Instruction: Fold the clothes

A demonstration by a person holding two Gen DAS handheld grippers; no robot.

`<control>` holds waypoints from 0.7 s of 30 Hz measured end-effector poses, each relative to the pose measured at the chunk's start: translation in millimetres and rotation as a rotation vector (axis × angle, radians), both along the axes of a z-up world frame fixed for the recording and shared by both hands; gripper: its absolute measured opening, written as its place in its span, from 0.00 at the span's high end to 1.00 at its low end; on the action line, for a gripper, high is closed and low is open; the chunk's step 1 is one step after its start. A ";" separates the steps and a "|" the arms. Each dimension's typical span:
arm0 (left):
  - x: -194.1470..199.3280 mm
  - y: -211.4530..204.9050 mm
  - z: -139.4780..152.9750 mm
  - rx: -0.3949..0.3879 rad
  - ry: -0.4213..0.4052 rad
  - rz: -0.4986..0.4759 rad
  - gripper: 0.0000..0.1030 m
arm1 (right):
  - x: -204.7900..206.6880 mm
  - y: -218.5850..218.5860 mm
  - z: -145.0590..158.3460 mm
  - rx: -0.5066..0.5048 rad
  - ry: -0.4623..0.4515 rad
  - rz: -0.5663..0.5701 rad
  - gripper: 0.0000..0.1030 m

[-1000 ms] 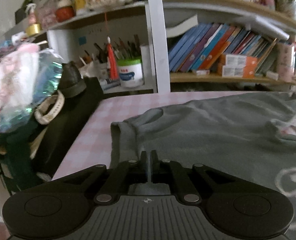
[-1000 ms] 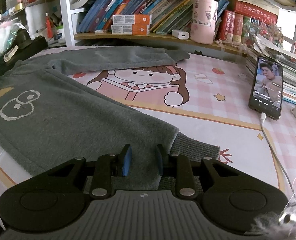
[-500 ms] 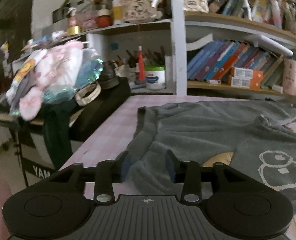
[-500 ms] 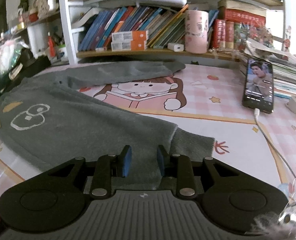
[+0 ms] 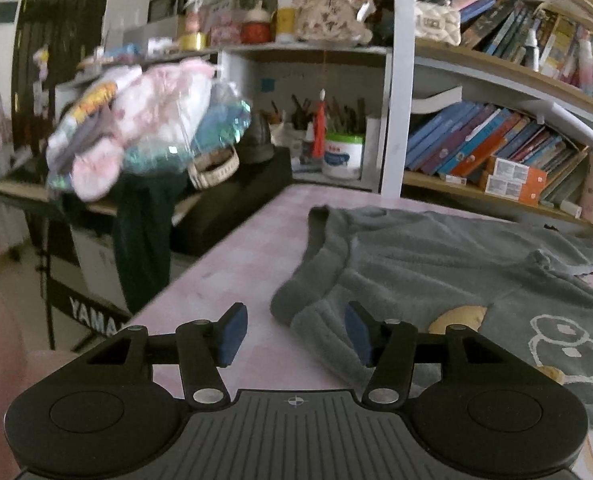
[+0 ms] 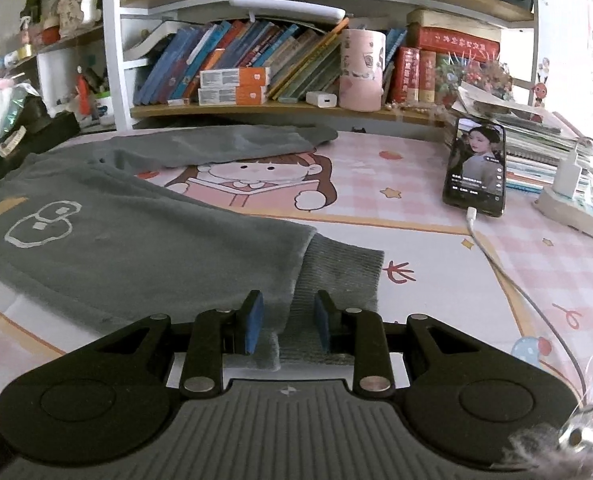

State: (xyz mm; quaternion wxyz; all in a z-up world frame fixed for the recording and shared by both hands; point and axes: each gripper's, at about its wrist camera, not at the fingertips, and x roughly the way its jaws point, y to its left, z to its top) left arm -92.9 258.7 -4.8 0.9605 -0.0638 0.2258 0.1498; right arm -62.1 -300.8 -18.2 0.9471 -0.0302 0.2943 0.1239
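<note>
Left wrist: left gripper (image 5: pixel 294 334) jaws opening, waistband of grey trousers (image 5: pixel 436 272) at 1 o'clock unpinched. Right gripper (image 6: pixel 286 326) parted astride cuff, ungripped. Regrasp-for-fold stage; next: clamp both.

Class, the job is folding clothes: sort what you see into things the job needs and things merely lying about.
Part of the job:
- grey sweatshirt
- its ribbed cuff
- left tool, opening over the hem
- right tool, astride the cuff

Lying about:
- phone
- charging cable
- books
- pink cup
</note>
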 end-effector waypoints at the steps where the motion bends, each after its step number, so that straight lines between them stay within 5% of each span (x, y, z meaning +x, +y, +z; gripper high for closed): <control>1: 4.3 0.6 -3.3 -0.009 0.009 0.002 0.48 | 1.1 0.6 -1.1 -0.003 0.003 -0.002 0.74; 5: 25.2 3.6 -10.5 -0.057 0.049 -0.026 0.53 | 4.0 2.8 -4.3 -0.018 0.014 -0.006 0.74; 9: 38.3 5.8 -18.7 -0.094 0.087 -0.020 0.85 | 7.8 7.8 -6.5 -0.045 0.019 0.004 0.73; 21: 27.5 22.9 -21.5 -0.141 0.056 0.032 0.89 | 25.9 23.7 -9.7 -0.072 0.008 0.045 0.72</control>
